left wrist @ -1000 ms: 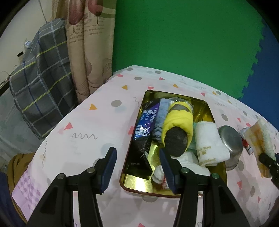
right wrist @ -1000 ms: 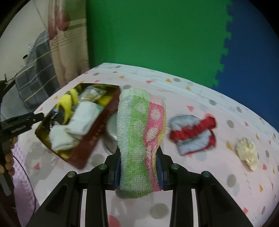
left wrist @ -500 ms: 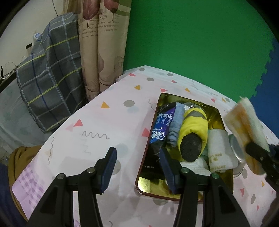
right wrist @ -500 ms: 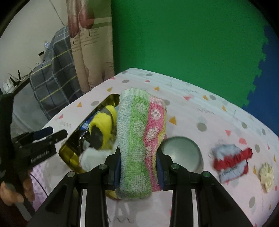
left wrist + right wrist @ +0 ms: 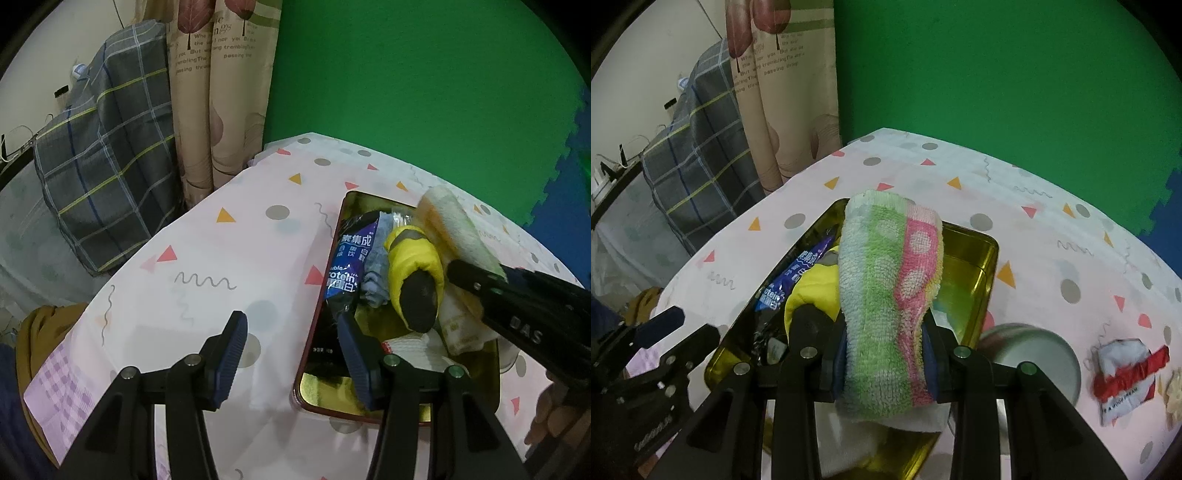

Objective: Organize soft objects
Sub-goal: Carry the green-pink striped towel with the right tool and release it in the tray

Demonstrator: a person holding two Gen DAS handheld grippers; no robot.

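Observation:
A folded green, pink and white towel [image 5: 890,295] is clamped in my right gripper [image 5: 886,354], which is shut on it and hangs over the gold tray [image 5: 982,273]. In the left wrist view the same towel [image 5: 454,229] juts over the tray's right side, held by the right gripper [image 5: 476,284]. The tray [image 5: 314,373] holds a yellow and black soft toy [image 5: 413,269], a blue snack packet [image 5: 351,258], a grey cloth [image 5: 376,273] and white rolled towels [image 5: 461,332]. My left gripper [image 5: 291,354] is open, its right finger over the tray's near left edge.
A steel bowl [image 5: 1034,350] stands right of the tray. A white and red cloth [image 5: 1126,376] and a cream soft piece [image 5: 1174,395] lie at the far right. The table's left edge [image 5: 122,266] drops to a plaid cushion [image 5: 103,158] and curtain [image 5: 221,92].
My right gripper carried the towel leftwards, from beside the red and white cloth to above the tray. The left gripper stayed open near the tray's corner.

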